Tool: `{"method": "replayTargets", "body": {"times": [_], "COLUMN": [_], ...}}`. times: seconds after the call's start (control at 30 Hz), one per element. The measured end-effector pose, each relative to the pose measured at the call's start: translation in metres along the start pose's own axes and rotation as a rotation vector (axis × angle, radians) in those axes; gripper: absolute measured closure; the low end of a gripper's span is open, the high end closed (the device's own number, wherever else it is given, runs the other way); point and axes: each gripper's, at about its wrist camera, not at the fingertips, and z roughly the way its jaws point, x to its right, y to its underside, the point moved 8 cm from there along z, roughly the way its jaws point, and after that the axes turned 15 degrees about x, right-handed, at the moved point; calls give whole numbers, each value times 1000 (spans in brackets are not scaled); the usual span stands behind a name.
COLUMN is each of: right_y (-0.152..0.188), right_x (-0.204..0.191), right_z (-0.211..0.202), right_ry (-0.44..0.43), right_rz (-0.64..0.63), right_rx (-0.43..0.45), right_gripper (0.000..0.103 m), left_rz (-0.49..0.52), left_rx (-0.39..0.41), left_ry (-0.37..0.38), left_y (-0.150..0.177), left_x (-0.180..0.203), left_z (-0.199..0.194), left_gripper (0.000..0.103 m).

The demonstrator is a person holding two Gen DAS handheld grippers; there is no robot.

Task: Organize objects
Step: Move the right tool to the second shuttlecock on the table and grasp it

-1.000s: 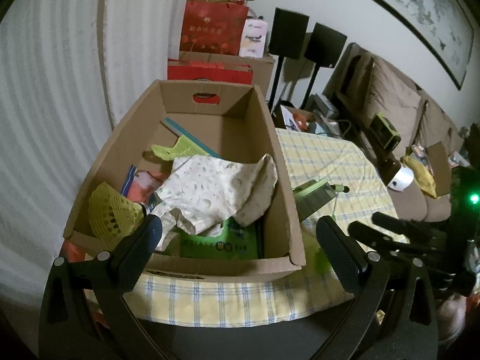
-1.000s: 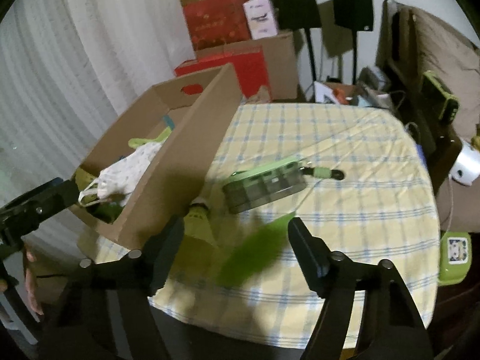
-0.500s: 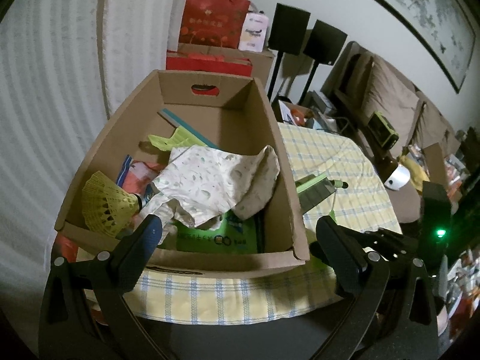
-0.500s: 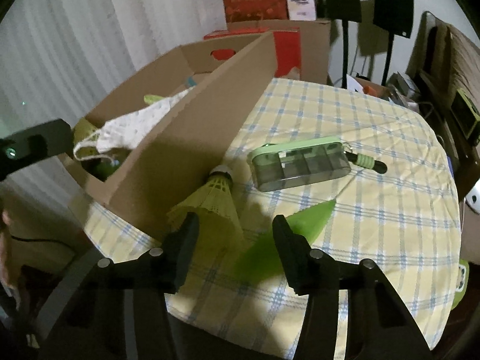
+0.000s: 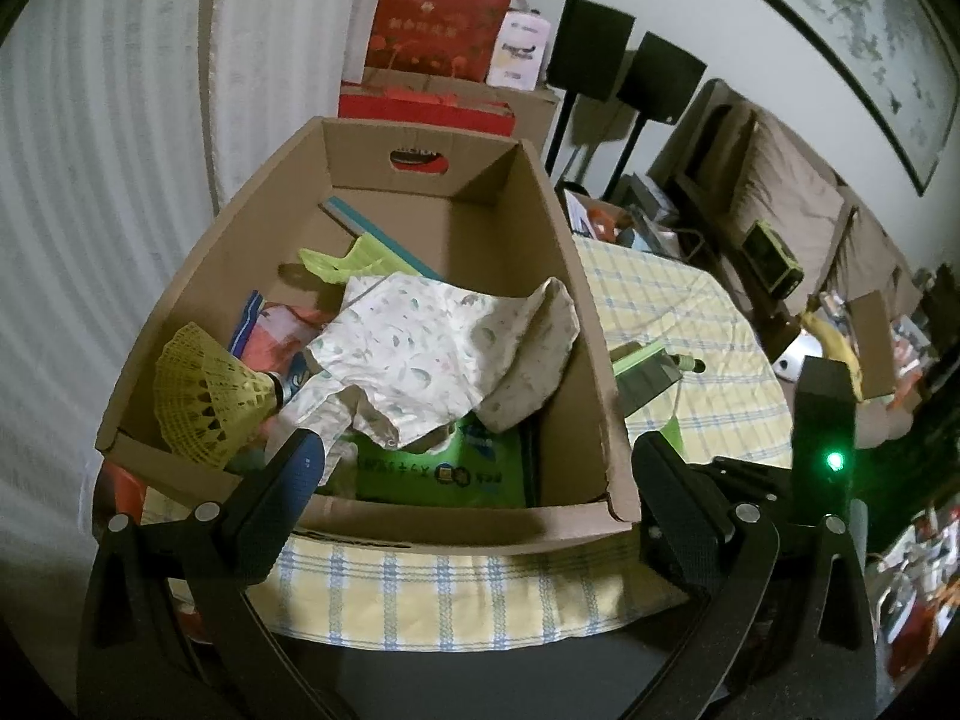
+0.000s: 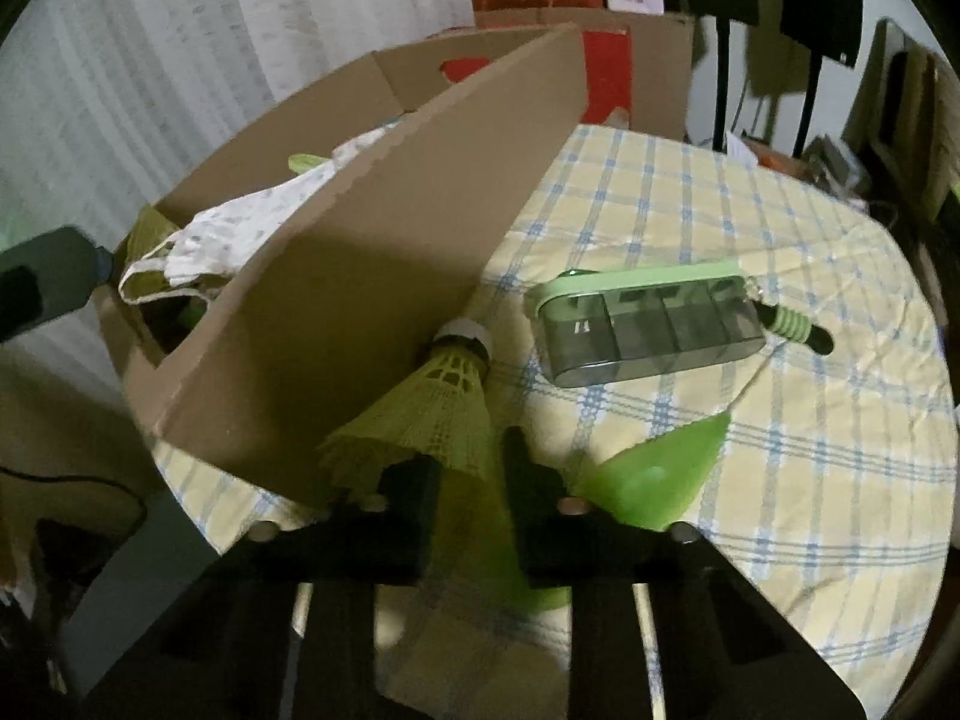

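Your right gripper (image 6: 465, 468) sits at the bottom centre of its frame, its fingers (image 6: 411, 489) drawn close around the skirt of a yellow-green shuttlecock (image 6: 441, 414); the skirt fills the narrow gap, so you are grasping it. The shuttlecock lies on the checked cloth (image 6: 690, 228), cork pointing up-frame, touching the outer side wall of the box (image 6: 372, 276). Just right of the gripper lies a flat green piece (image 6: 657, 477), blurred. Further up and right, mid-frame, is a grey case (image 6: 648, 324) with a green lid, apart from the shuttlecock.

Your left gripper (image 5: 474, 480) is spread wide at the bottom of its frame, holding nothing, facing the box's (image 5: 420, 519) near wall from just outside it. Inside the box, a second shuttlecock (image 5: 207, 399) rests at the left, beside a pale printed garment (image 5: 420, 354) draped across the middle. A green packet (image 5: 444, 468) lies under the garment near the front wall. The grey case (image 5: 645, 372) peeks past the box's right wall.
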Motion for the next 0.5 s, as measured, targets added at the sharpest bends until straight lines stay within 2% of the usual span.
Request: {"method": "replayTargets", "body": {"times": [0.2, 0.5], "right_y": [-8, -26], "right_x": [3, 36], "right_z": [-7, -44], "right_ry": [3, 59], "right_rz": [34, 117], "right_rx": [51, 158], "right_gripper": [99, 101], "left_rz": [5, 10], "left_rx": [-5, 2], "left_ry": [5, 18], "left_y": [1, -3], "left_x": [3, 12], "left_z": [2, 0], "left_gripper": [0, 0]}}
